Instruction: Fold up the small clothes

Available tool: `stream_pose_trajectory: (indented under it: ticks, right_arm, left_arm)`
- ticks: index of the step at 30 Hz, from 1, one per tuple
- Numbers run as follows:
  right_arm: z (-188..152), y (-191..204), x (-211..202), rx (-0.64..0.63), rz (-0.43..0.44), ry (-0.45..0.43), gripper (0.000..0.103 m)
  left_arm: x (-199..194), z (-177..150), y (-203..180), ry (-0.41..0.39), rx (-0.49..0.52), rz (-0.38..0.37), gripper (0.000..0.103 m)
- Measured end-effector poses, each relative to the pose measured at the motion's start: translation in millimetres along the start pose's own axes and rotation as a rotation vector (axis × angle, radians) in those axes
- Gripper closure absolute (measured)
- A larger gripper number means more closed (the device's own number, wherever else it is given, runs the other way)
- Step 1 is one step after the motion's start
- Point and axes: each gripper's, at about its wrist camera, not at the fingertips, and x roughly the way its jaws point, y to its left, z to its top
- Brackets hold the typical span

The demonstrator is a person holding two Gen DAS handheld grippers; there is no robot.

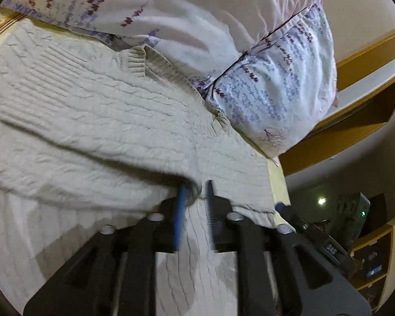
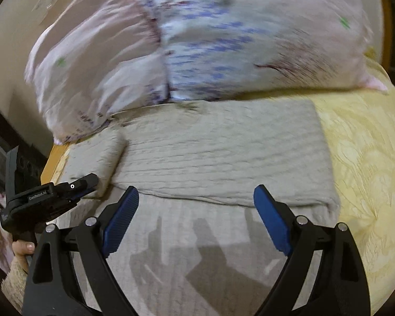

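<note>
while the sweater [image 2: 210,152] lies folded, pillows [image 2: 197,34] adjoin it.

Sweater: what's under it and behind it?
The sweater lies on a yellow patterned bedspread. Behind it a floral pillow rests against its far edge. The bedspread under the sweater is covered.

Both grippers are matte black with forked arms, round silver pins at the joints and ribbed blue pads on the fingers. The right gripper [image 2: 196,197] fills the lower frame of its own view; at lower left there, the left gripper [image 2: 88,184] carries white lettering (too small to read fully). Beneath it, a hand [image 2: 23,247] emerges from a fuzzy cream sleeve [image 2: 14,281]
</note>
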Motion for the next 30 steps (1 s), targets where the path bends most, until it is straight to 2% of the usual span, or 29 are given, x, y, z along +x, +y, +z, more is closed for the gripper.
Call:
stream_pose_trajectory:
  ticks: [1, 2, 5, 8, 11, 13, 17, 22, 24, 26, 28, 30]
  right_arm:
    - [3, 9, 1, -0.033, 0.008, -0.003, 0.015]
    - [5, 22, 2, -0.080, 0.020, -0.010, 0.019]
    - [9, 66, 8, -0.245, 0.054, -0.034, 0.032]
    - [9, 121, 25, -0.423, 0.109, -0.049, 0.043]
    - [7, 165, 49, -0.562, 0.128, -0.045, 0.052]
    - [4, 193, 68, -0.652, 0.130, -0.026, 0.053]
    - [-9, 222, 95, -0.775, 0.096, 0.010, 0.053]
    - [-17, 236, 127, -0.850, 0.045, 0.053, 0.054]
    - [-19, 236, 137, -0.861, 0.016, 0.053, 0.063]
    - [-16, 233, 140, -0.833, 0.018, 0.040, 0.084]
    - [-6, 224, 137, -0.745, 0.075, 0.044, 0.093]
    - [4, 213, 128, -0.660, 0.119, 0.029, 0.096]
  left_arm:
    - [-12, -2, 3, -0.016, 0.002, -0.002, 0.052]
    - [-20, 0, 4, -0.041, 0.005, 0.002, 0.049]
    - [-56, 5, 22, -0.133, -0.017, 0.019, 0.049]
    - [-84, 14, 54, -0.196, -0.095, 0.093, 0.050]
    - [-88, 16, 75, -0.190, -0.144, 0.169, 0.056]
    - [-83, 16, 81, -0.165, -0.151, 0.195, 0.061]
    - [-85, 17, 85, -0.166, -0.168, 0.190, 0.066]
    - [-90, 16, 97, -0.167, -0.212, 0.180, 0.077]
    - [-91, 15, 99, -0.166, -0.217, 0.176, 0.078]
    - [-92, 15, 99, -0.163, -0.210, 0.182, 0.078]
    - [-90, 15, 98, -0.162, -0.207, 0.186, 0.078]
    - [-91, 15, 98, -0.161, -0.206, 0.188, 0.078]
